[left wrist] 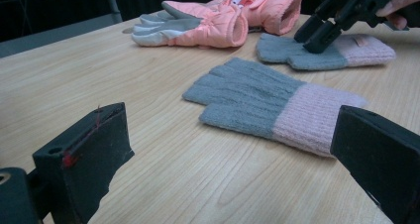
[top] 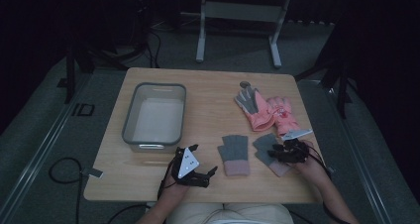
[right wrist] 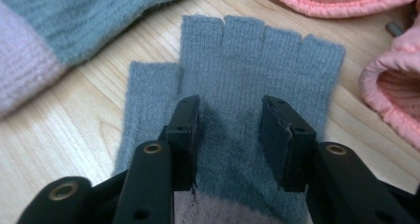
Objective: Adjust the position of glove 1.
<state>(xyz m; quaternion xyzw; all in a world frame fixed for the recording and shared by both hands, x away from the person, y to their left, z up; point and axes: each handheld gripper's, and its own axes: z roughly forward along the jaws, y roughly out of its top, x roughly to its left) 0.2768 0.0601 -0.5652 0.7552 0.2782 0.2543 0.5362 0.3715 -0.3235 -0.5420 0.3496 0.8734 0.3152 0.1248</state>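
Note:
Two grey fingerless knit gloves with pink cuffs lie flat near the table's front edge. My right gripper (top: 274,152) (right wrist: 230,120) points down onto the right knit glove (top: 265,143) (right wrist: 257,65). Its jaws stand partly apart, with their tips on the grey fabric just above the cuff and nothing pinched between them. The left knit glove (top: 234,152) (left wrist: 267,102) lies untouched ahead of my left gripper (top: 204,159) (left wrist: 233,149), which is wide open and holds nothing. In the left gripper view the right gripper (left wrist: 317,35) rests on the farther knit glove (left wrist: 292,55).
A pair of pink and grey ski gloves (top: 257,110) (left wrist: 208,23) lies behind the knit gloves, and the cuff of one (right wrist: 391,90) is close beside the right gripper. A grey plastic bin (top: 130,115) stands on the left half of the wooden table (top: 208,95).

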